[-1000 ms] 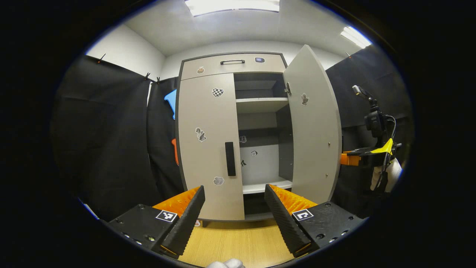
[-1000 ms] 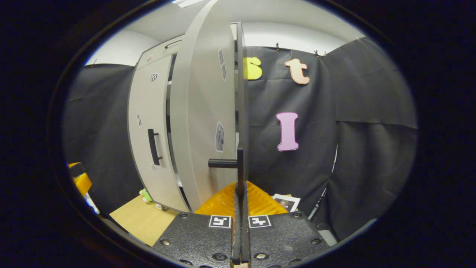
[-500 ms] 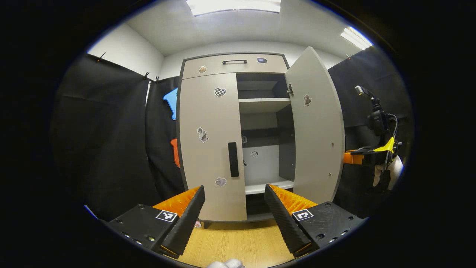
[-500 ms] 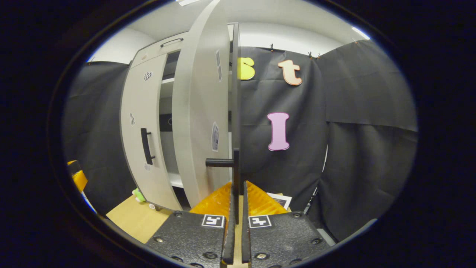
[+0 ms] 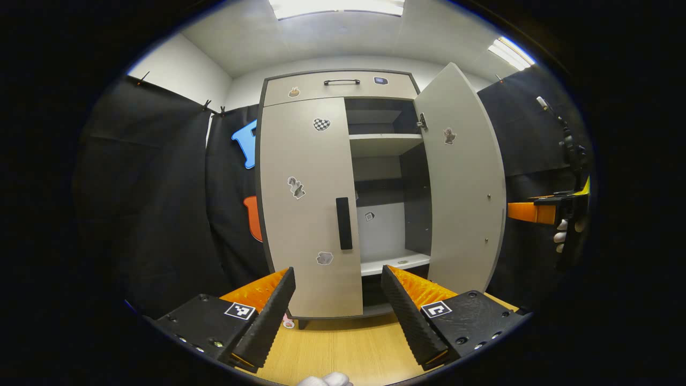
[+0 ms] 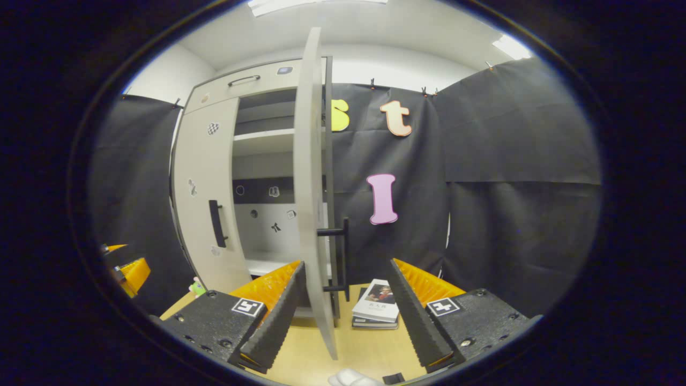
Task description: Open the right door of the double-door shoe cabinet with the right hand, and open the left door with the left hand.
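Observation:
The grey shoe cabinet (image 5: 300, 86) stands ahead in the left gripper view. Its left door (image 5: 305, 203) is closed, with a black vertical handle (image 5: 344, 223). Its right door (image 5: 463, 177) stands swung out, baring the shelves (image 5: 383, 143). My left gripper (image 5: 336, 305) is open, some way in front of the left door. In the right gripper view the right door (image 6: 310, 182) is seen edge-on with its black handle (image 6: 343, 257) just ahead. My right gripper (image 6: 345, 308) is open, its fingers apart on either side of the door edge and handle without touching them. That right gripper (image 5: 528, 212) also appears at the far right of the left gripper view, held by a hand (image 5: 560, 238).
Black cloth walls flank the cabinet on both sides. A top drawer (image 5: 340, 86) with a handle sits above the doors. A stack of books (image 6: 378, 305) lies on the wooden floor (image 5: 343, 348) right of the open door. A small green thing (image 6: 197, 287) lies by the cabinet's foot.
My right gripper has opened, let go of the right door's handle and drawn back. The right door swung further out. My left gripper stayed open, its view shifting only slightly.

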